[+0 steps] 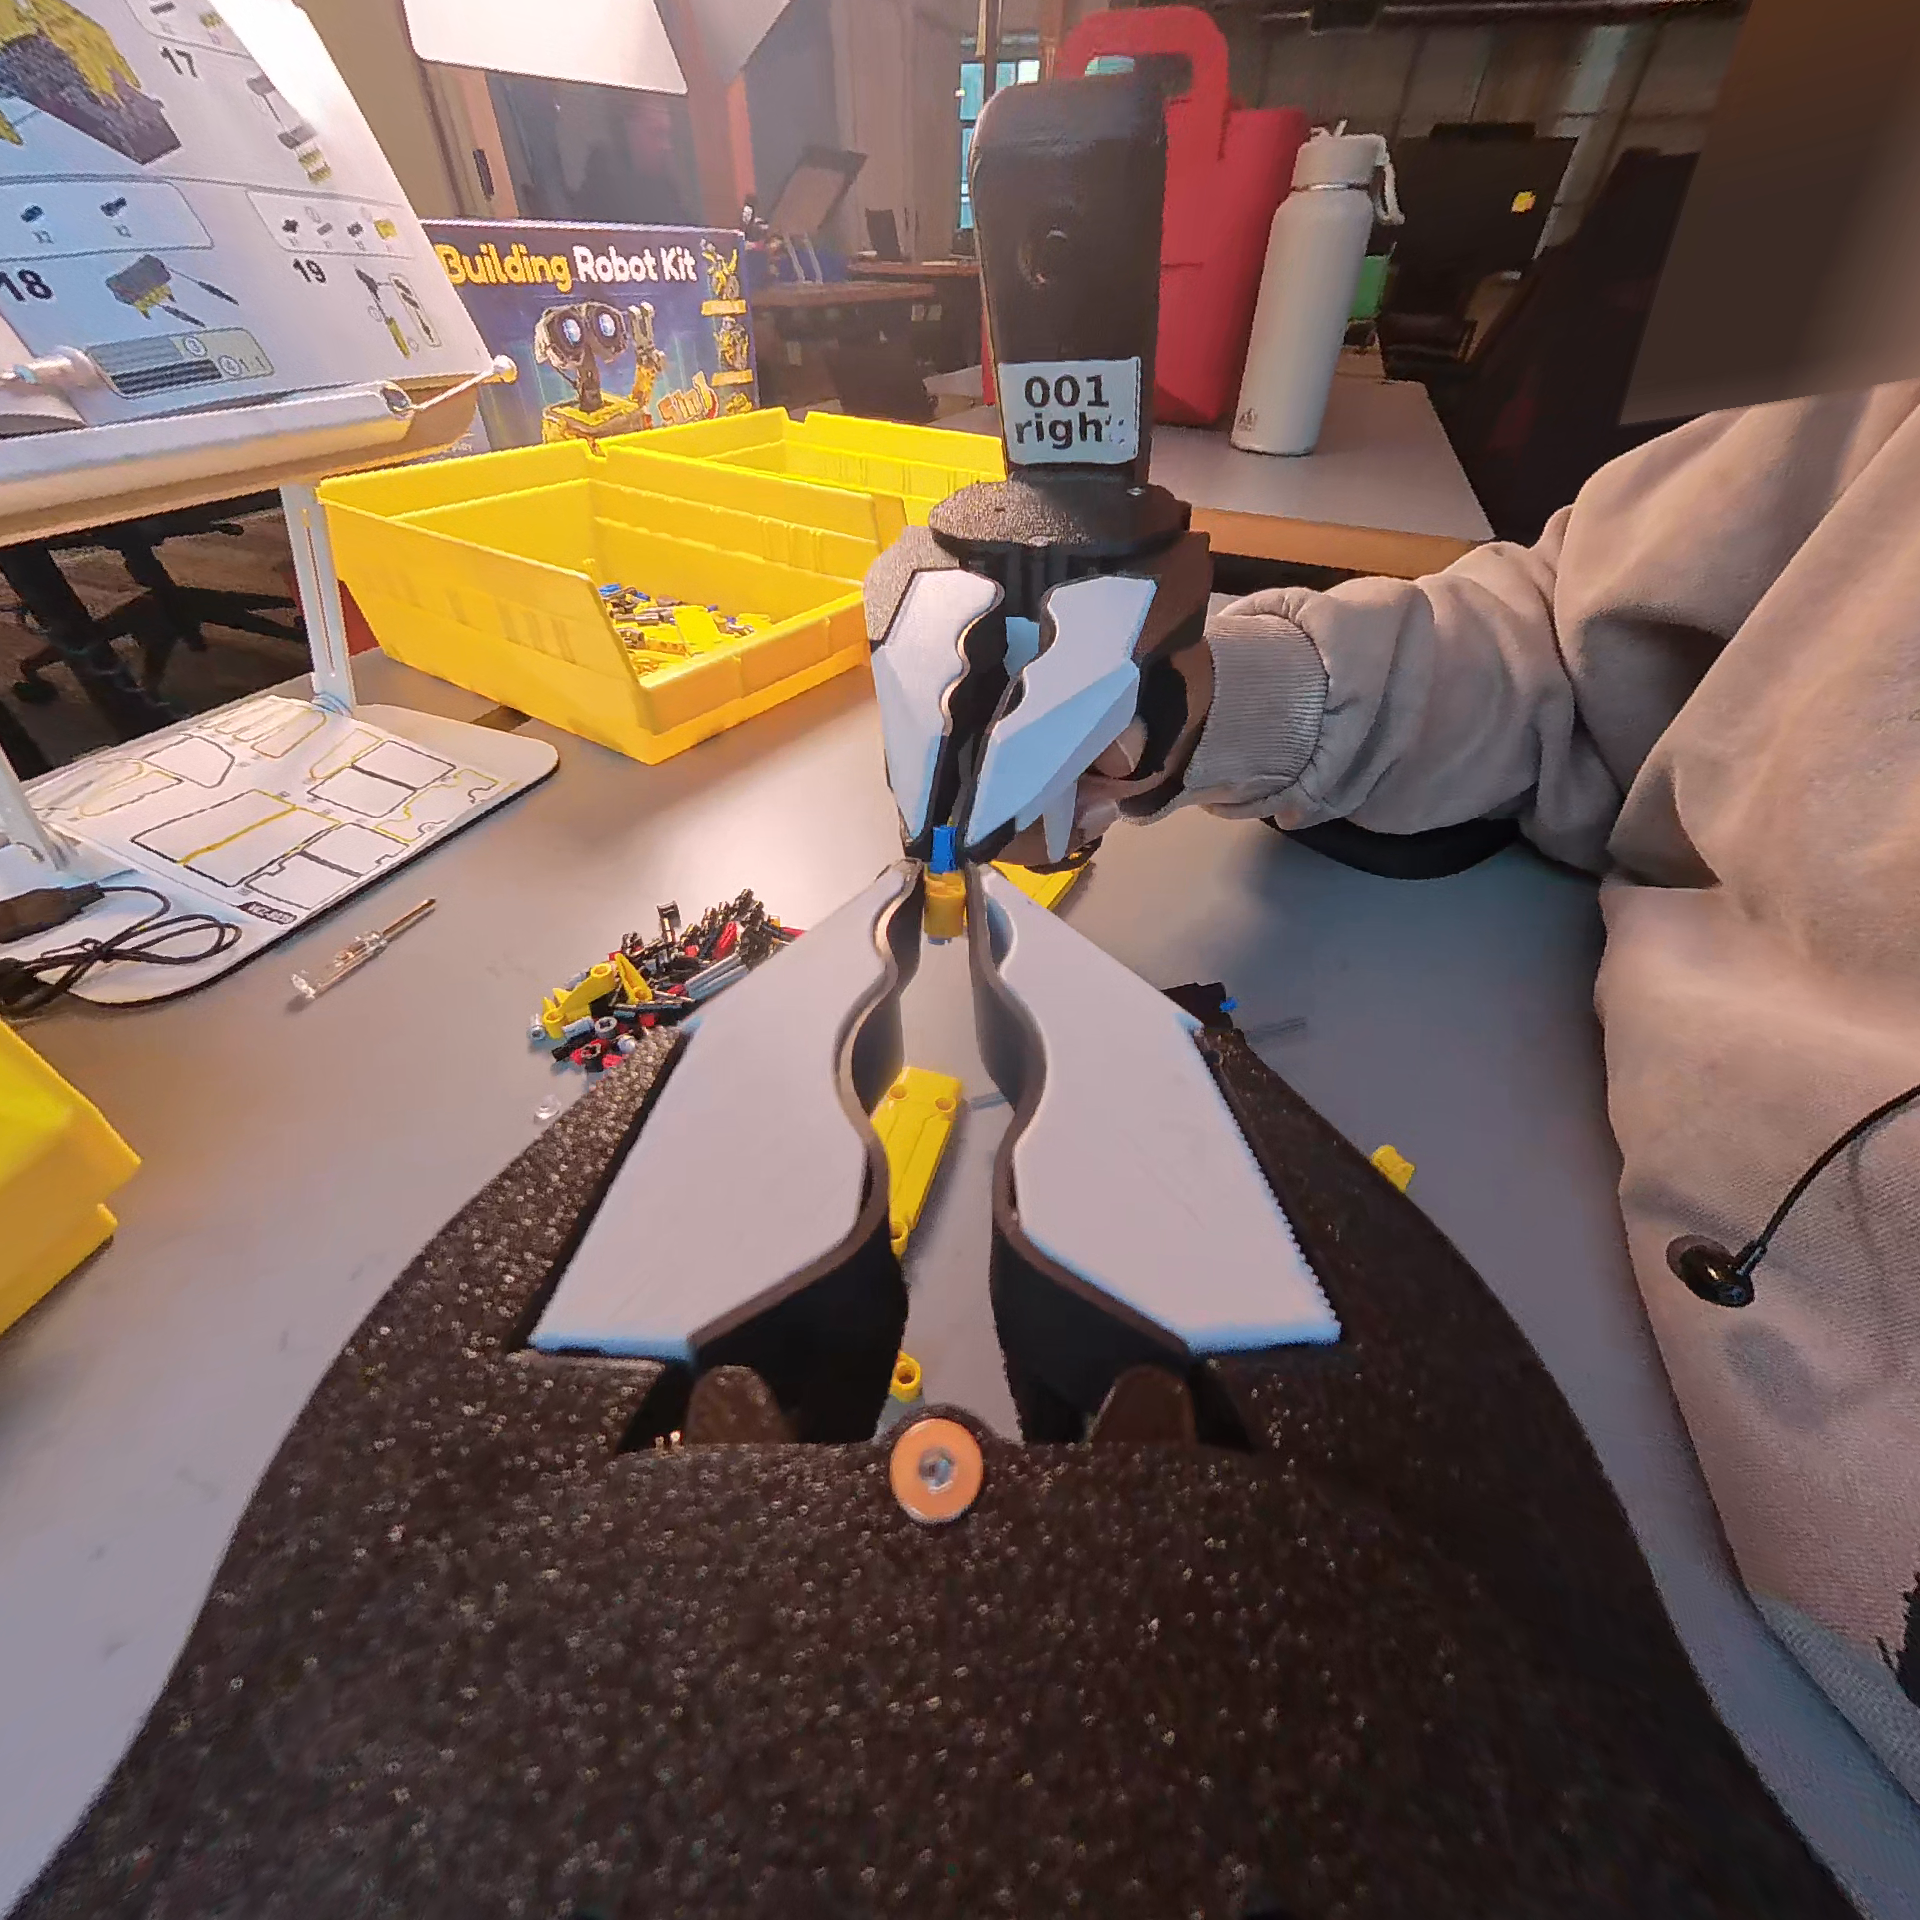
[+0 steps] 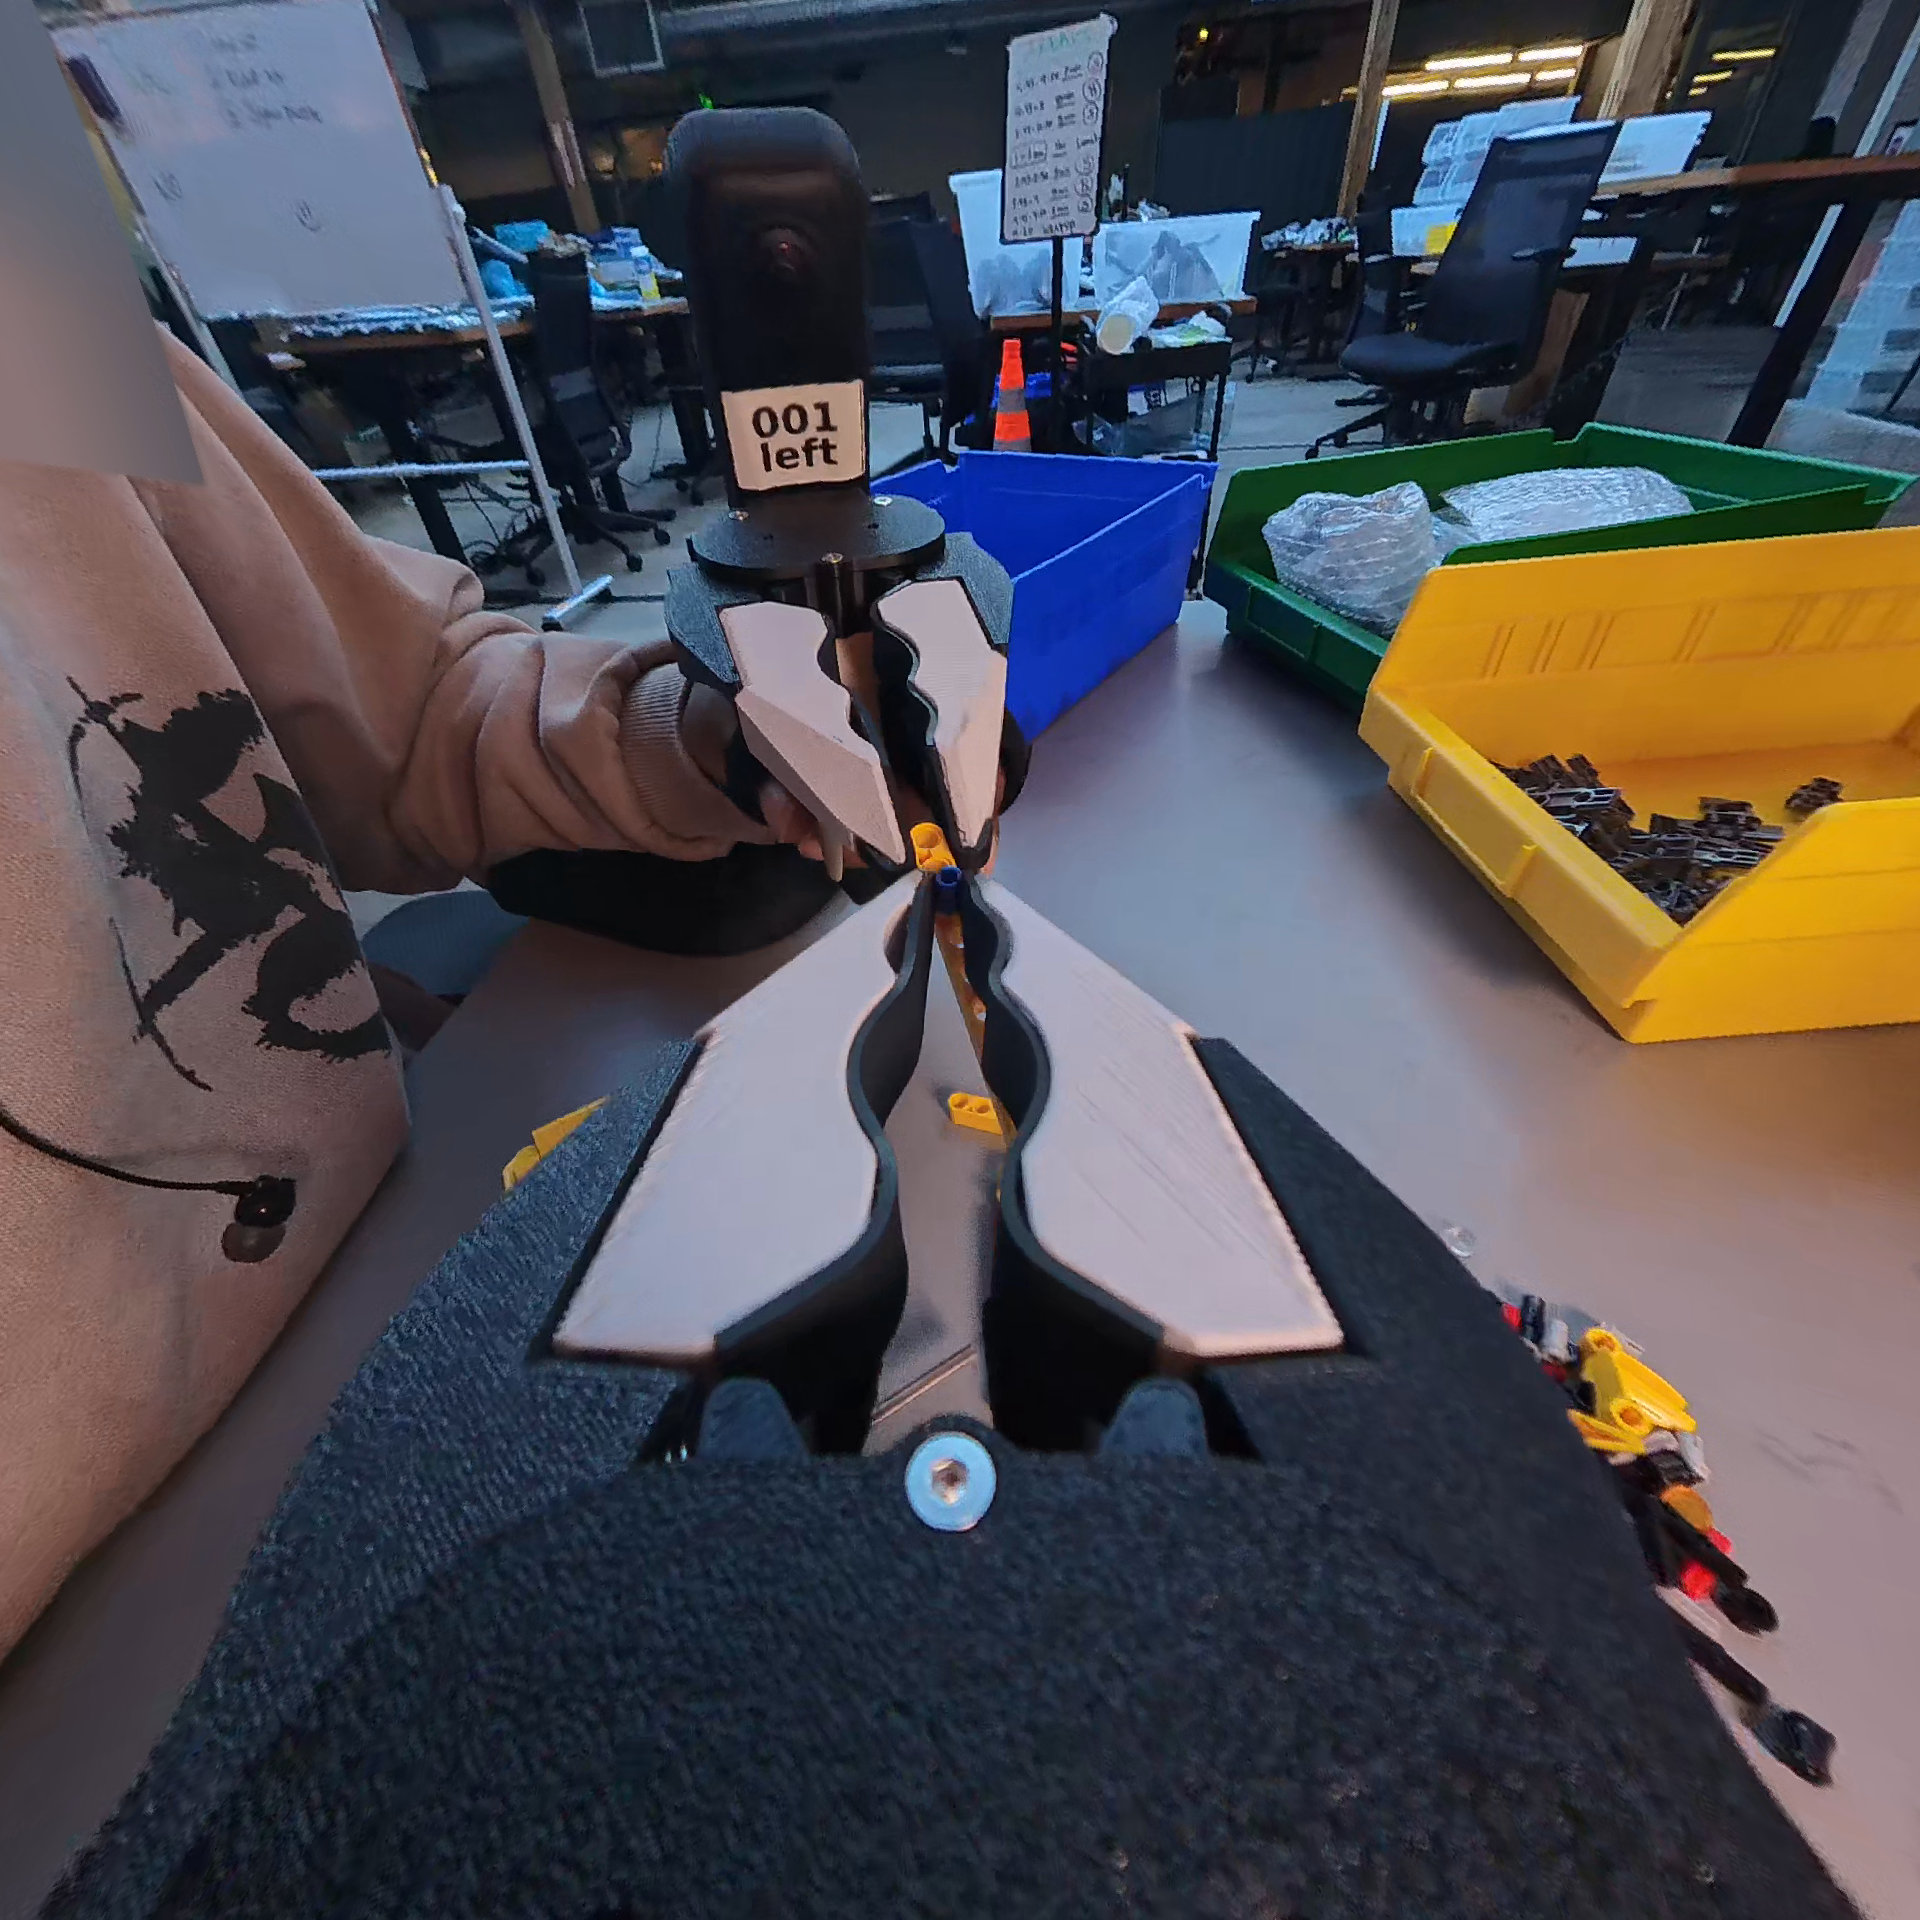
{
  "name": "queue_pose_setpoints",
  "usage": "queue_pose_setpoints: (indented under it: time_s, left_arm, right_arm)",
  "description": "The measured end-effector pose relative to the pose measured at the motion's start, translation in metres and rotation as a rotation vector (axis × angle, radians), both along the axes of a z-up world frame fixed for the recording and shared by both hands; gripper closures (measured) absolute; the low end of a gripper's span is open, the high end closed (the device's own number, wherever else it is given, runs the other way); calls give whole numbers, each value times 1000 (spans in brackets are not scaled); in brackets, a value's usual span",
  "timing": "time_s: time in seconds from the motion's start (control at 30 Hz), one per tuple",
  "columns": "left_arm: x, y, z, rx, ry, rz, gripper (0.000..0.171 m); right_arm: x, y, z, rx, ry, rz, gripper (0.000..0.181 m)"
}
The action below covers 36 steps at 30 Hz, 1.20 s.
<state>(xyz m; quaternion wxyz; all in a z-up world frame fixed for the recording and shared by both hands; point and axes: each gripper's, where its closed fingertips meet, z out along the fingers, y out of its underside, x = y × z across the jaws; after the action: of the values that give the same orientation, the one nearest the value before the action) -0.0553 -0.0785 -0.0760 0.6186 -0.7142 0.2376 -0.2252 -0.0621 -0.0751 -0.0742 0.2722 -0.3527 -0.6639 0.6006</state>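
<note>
My left gripper (image 1: 940, 885) is shut on a small yellow connector piece (image 1: 942, 909), held above the grey table (image 1: 312, 1195). My right gripper (image 1: 943, 850) faces it tip to tip and is shut on a small blue pin (image 1: 943, 840) that touches the yellow piece's end. In the right wrist view, my right gripper (image 2: 948, 889) pinches the blue pin (image 2: 948, 879), and my left gripper (image 2: 937, 854) holds the yellow piece (image 2: 931, 840) opposite it. A yellow holed beam (image 1: 914, 1138) lies on the table under the fingers.
A pile of small parts (image 1: 665, 966) and a small screwdriver (image 1: 364, 948) lie to the left. Yellow bins (image 1: 468, 603), a kit box (image 1: 603, 322) and an instruction booklet on a stand (image 1: 208, 208) stand behind. A blue bin (image 2: 1091, 582), a green bin (image 2: 1455, 447) and a yellow bin (image 2: 1558, 935) stand to the right.
</note>
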Motion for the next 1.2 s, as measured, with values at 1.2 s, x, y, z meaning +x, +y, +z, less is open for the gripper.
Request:
queue_pose_setpoints:
  time_s: [1.2]
  left_arm:
    - [10, -6, 8, -60, -130, -80, 165]
  right_arm:
    - [6, -11, 19, -157, 98, 36, 181]
